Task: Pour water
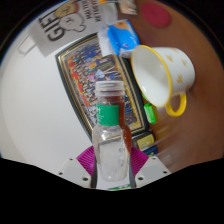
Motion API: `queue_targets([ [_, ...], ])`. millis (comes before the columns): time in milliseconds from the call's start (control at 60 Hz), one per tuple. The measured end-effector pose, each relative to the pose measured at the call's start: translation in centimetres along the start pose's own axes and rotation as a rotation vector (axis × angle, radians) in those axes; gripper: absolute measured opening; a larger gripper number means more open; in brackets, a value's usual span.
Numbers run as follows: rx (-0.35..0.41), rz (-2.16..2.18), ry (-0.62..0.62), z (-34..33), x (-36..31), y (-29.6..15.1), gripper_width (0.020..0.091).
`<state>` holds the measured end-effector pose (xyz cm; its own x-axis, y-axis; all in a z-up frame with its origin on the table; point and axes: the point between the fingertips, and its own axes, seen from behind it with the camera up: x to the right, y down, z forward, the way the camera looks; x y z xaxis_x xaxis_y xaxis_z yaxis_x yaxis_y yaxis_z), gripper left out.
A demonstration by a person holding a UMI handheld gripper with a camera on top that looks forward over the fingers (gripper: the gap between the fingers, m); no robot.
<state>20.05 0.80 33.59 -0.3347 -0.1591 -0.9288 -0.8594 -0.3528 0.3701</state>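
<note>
I have a small clear bottle (111,140) standing between the fingers of my claw (113,163), its long axis upright and running straight up the middle of my view. It wears a white collar under a green cap (109,88). The purple pads (88,160) sit tight against its lower body on both sides, so I read the claw as closed on the bottle, narrowed to the bottle's own width, with the bottle carried rather than resting on anything I can see.

The receiving vessel is a yellow cup (162,76) with white dots, and that is the relation my next move turns on. It lies beyond the fingers and off to the right of the bottle's neck, tilted so that its white-lined mouth faces back towards me and leftwards, handle on the far right side. The bottle's cap is near the cup's rim but not over it. To pour, I judge I would have to tip the bottle to the right, and the cap appears to be on.

Under the cup lies a dark printed tray (85,75); a blue object (119,40) sits beyond it, all on a pale surface (40,115).
</note>
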Motion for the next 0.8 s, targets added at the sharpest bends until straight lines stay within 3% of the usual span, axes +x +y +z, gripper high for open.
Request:
queue_targets([
  [167, 0.026, -0.613, 0.150, -1.7, 0.3, -2.5, 0.0438],
  [483, 0.243, -1.656, 0.339, -6.6, -5.2, -15.4, 0.0441],
  [633, 0.256, -1.813, 0.489, -8.8, -2.7, -21.5, 0.0440],
  [800, 0.233, -1.806, 0.551, -9.6, 1.1, -25.1, 0.0443],
])
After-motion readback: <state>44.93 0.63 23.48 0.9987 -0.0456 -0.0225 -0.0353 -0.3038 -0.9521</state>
